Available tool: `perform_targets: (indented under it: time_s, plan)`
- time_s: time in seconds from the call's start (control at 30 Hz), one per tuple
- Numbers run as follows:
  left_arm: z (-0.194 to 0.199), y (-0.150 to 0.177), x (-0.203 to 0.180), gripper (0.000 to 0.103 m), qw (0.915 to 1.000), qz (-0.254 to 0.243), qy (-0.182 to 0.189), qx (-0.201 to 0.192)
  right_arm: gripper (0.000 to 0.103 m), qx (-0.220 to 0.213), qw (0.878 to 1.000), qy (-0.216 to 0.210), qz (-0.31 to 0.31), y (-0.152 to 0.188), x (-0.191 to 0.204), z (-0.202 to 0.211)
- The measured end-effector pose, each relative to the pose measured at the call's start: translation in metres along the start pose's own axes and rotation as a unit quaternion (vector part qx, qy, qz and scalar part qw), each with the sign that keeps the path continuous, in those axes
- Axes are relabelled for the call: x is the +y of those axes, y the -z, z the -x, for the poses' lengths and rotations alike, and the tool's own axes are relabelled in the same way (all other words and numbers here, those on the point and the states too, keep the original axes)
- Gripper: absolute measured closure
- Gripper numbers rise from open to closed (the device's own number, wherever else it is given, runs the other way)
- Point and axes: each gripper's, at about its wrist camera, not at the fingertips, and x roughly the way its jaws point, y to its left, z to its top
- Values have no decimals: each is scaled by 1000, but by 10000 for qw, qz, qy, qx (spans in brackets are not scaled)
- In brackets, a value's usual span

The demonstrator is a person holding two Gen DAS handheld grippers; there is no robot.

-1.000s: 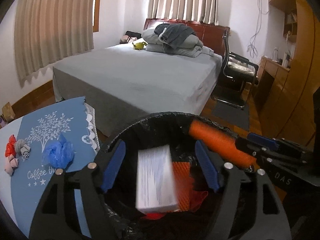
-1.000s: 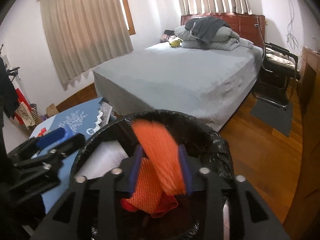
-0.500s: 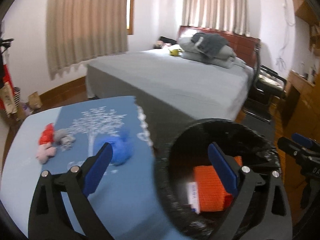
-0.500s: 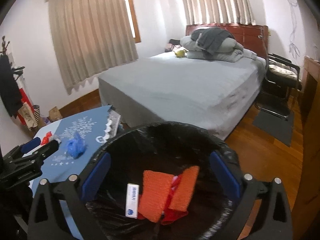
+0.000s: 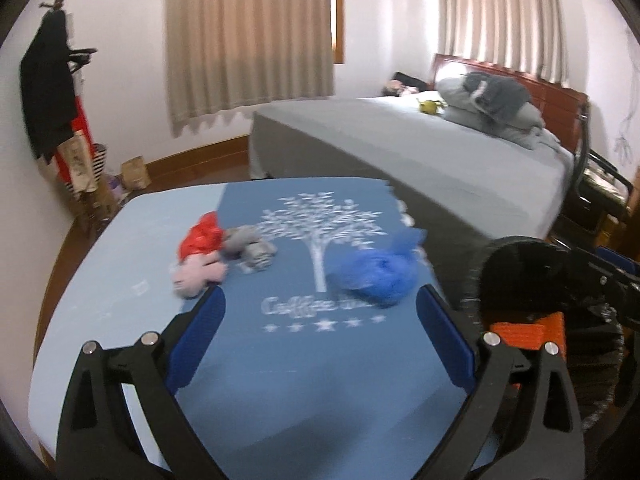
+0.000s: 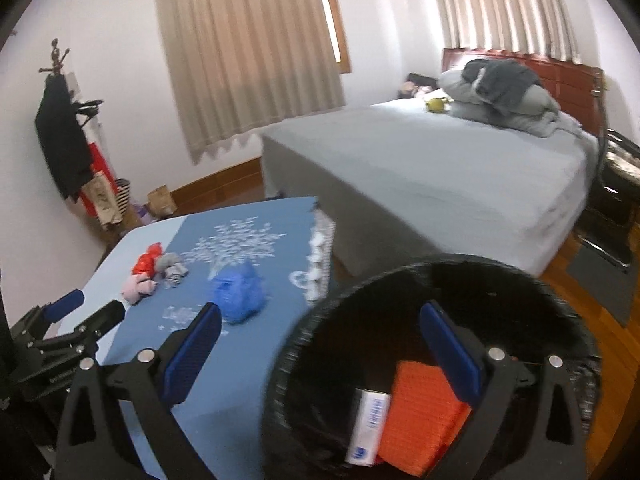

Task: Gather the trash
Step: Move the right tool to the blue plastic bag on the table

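Left wrist view: your left tool (image 5: 318, 334) stands apart and empty, facing the blue bag (image 5: 376, 276) near the surface (image 5: 120, 264) right edge.

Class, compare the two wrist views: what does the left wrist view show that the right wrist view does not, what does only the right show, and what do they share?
Only the left wrist view shows the "Coffee" lettering and star row on the blue mat plainly.

Only the right wrist view shows inside the black bin: a white box beside the orange cloth, plus the left gripper from outside.

Both show the blue bag, the red, grey and pink crumpled pieces on the table, the bed, the curtains and open jaws holding nothing.
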Motion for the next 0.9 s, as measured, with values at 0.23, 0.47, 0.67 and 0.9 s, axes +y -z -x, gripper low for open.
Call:
perform_targets:
  time_s: [0.23, 0.47, 0.67, 0.9]
  plan:
    - [-19, 3, 49, 10, 9986, 173, -500, 43, 6, 209, 9994, -272, 102, -4, 46, -56]
    - [-49, 3, 93, 10, 9955, 378, -857, 151, 6, 590, 9978, -267, 167, -1, 78, -119]
    - [-68, 5, 109, 10, 9943, 437, -942, 245, 6, 947, 9953, -189, 113, 6, 86, -155]
    - [-85, 9, 116, 10, 9937, 447, -958, 360, 17, 1160, 9930, -123, 164, 12, 90, -176]
